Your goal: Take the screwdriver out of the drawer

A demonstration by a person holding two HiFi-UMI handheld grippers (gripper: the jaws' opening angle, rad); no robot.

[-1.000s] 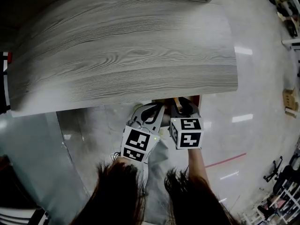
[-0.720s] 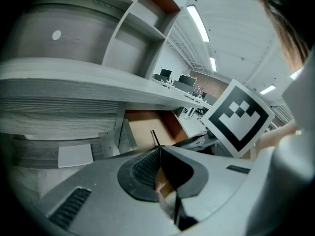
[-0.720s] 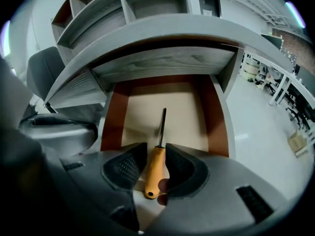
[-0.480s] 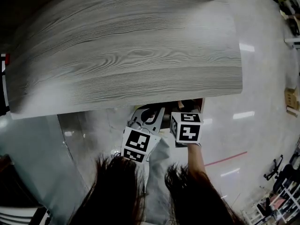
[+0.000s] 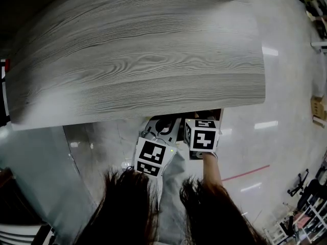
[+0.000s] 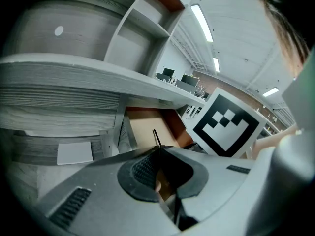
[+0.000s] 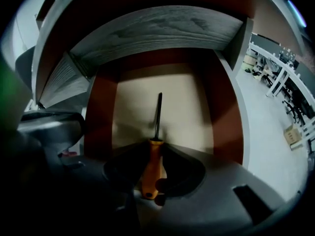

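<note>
The screwdriver (image 7: 151, 171) has an orange handle and a thin black shaft (image 7: 158, 114). It lies lengthwise on the pale floor of the open drawer (image 7: 192, 112), which has red-brown walls. My right gripper (image 7: 156, 146) points steeply down into the drawer. Its jaws have just been closing, with the handle between them and the pads against both its sides. My left gripper (image 6: 158, 149) hovers beside it at the drawer's front, its tips together on nothing. From there the shaft's tip (image 6: 156, 135) shows. In the head view the tabletop hides both pairs of jaws.
The grey wood tabletop (image 5: 138, 60) overhangs the drawer, leaving only a narrow strip (image 5: 214, 112) seen from above. The right gripper's marker cube (image 6: 226, 124) is close to the left gripper. Glossy floor (image 5: 265, 152) lies to the right, and white shelves (image 6: 142, 18) rise behind the table.
In the head view my right gripper has sunk toward the table edge and into the drawer. The orange handle seen there before is now hidden. The left gripper has barely moved.
</note>
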